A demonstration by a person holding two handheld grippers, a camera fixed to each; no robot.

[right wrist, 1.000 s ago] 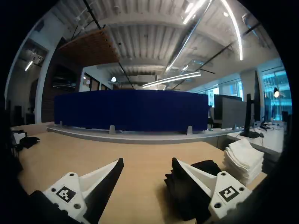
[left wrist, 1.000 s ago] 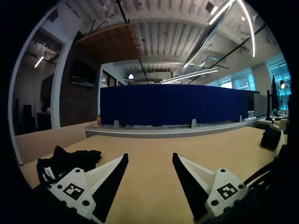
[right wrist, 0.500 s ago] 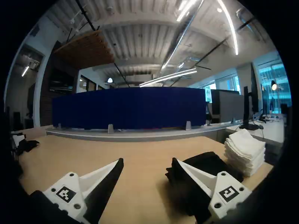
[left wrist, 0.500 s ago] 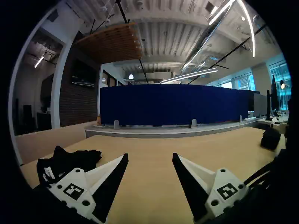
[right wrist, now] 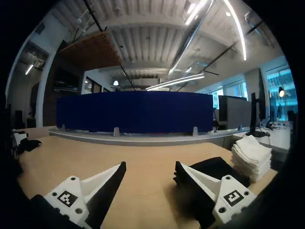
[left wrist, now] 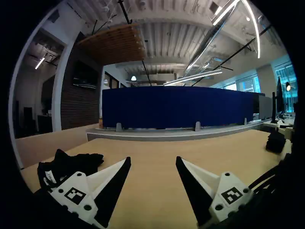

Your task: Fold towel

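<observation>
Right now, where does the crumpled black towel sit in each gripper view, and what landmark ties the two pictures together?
Left gripper view: the crumpled black towel lies at the lower left, on the near left corner of the table.
Right gripper view: the same towel looks small at the far left edge, on the table top.
Shared landmark: the blue partition running along the table's far side.

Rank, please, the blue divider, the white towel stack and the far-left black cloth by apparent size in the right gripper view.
Largest: blue divider.
Then: white towel stack.
Smallest: black cloth, though it seems farther away, so its true size is unsure.
</observation>
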